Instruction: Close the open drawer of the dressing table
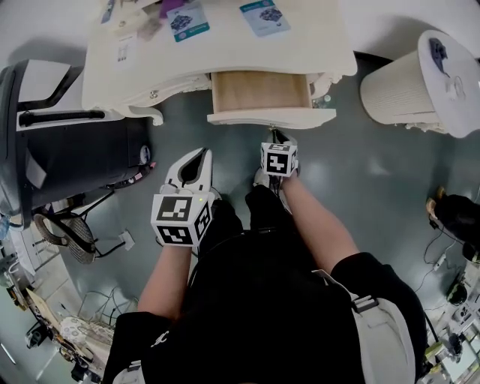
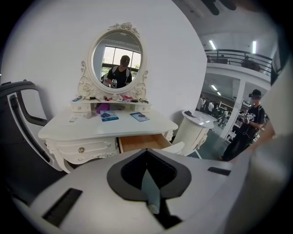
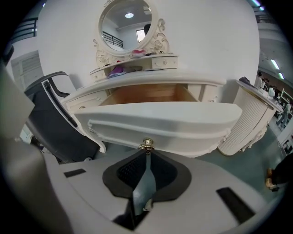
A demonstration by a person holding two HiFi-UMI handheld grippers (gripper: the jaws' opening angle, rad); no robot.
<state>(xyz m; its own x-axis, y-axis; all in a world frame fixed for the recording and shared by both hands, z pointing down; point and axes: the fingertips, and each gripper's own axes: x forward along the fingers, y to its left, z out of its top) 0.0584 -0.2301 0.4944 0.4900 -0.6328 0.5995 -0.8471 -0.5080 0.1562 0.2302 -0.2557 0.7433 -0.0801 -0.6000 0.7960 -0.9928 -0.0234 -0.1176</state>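
The white dressing table (image 1: pixel 150 67) stands ahead of me, and its middle drawer (image 1: pixel 259 91) is pulled out, showing a bare wooden inside. In the right gripper view the drawer front (image 3: pixel 160 121) fills the middle, with a small brass knob (image 3: pixel 146 142) at its centre. My right gripper (image 3: pixel 146 151) is shut, its tips right up against that knob; in the head view it (image 1: pixel 276 139) sits just below the drawer front. My left gripper (image 1: pixel 192 166) is shut on nothing and hangs back from the table, left of the drawer (image 2: pixel 137 142).
A black office chair (image 1: pixel 67 150) stands close on the left of the table. A white ribbed round stand (image 1: pixel 409 86) is on the right. Booklets (image 1: pixel 264 16) lie on the tabletop, below an oval mirror (image 2: pixel 118 61). Cables (image 1: pixel 112 244) trail on the floor at left.
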